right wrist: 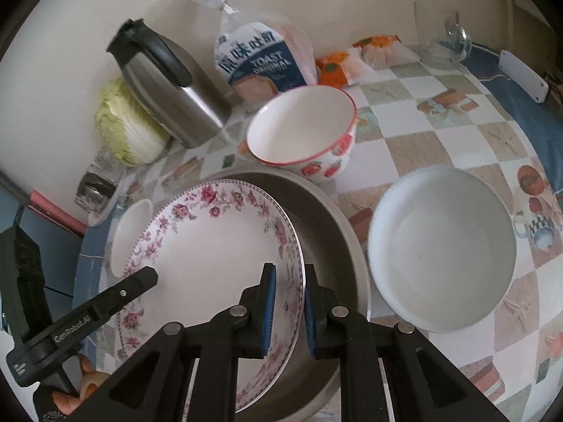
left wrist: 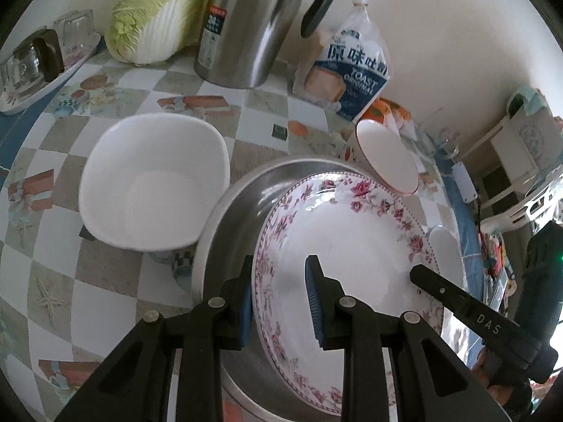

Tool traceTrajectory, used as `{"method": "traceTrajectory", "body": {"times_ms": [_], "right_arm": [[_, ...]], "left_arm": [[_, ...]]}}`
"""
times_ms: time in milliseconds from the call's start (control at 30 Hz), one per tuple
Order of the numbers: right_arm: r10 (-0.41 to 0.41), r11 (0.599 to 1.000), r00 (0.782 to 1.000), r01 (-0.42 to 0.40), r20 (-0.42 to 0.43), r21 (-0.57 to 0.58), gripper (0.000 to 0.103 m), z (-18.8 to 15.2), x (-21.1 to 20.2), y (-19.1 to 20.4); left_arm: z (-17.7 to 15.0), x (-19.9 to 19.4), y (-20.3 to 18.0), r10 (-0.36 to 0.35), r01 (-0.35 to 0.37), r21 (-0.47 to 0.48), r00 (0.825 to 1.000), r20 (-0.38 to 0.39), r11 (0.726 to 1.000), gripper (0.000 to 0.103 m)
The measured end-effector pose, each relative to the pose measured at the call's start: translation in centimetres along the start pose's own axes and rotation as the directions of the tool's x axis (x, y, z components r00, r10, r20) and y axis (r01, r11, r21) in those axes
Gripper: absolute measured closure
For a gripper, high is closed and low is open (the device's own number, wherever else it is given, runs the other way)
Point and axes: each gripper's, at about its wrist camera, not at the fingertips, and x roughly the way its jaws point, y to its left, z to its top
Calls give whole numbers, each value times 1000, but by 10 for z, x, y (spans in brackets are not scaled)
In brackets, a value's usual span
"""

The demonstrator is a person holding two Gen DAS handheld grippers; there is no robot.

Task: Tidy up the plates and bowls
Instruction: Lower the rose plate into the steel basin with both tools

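Note:
A floral-rimmed plate (left wrist: 352,246) (right wrist: 211,246) sits tilted over a steel pan (left wrist: 239,218) (right wrist: 327,218). My left gripper (left wrist: 279,299) straddles the plate's left rim; one pad is outside, the other stands apart over the plate's inside, so the jaws look open. My right gripper (right wrist: 288,309) is closed on the plate's right rim, a pad on each side. A plain white bowl (left wrist: 155,179) (right wrist: 443,249) stands beside the pan. A bowl with red fruit print (right wrist: 302,130) (left wrist: 387,156) stands behind it. A small white bowl (right wrist: 130,232) (left wrist: 445,246) lies partly hidden behind the plate.
A steel thermos jug (left wrist: 253,24) (right wrist: 165,88), a napa cabbage (left wrist: 158,10) (right wrist: 123,126), a bag of toast (left wrist: 352,70) (right wrist: 264,59) and orange packets (right wrist: 352,56) line the wall. Glasses on a tray (left wrist: 38,59) stand at the table's end. The tablecloth is checkered.

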Motion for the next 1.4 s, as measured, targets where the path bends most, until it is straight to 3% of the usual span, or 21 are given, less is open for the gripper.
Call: {"method": "traceTrajectory", "body": {"times_ms": [700,1400], "right_arm": [[-34,999,998,33,-47,-17,85,-2,12,2],[-70,997,996,69,-56,-26,85,-5,18,6]], "left_arm": [[-4,20,3,70,-69,20,996,-60,997,76],[-4,25,-2,140,-138,64,989,-38,988,76]]}}
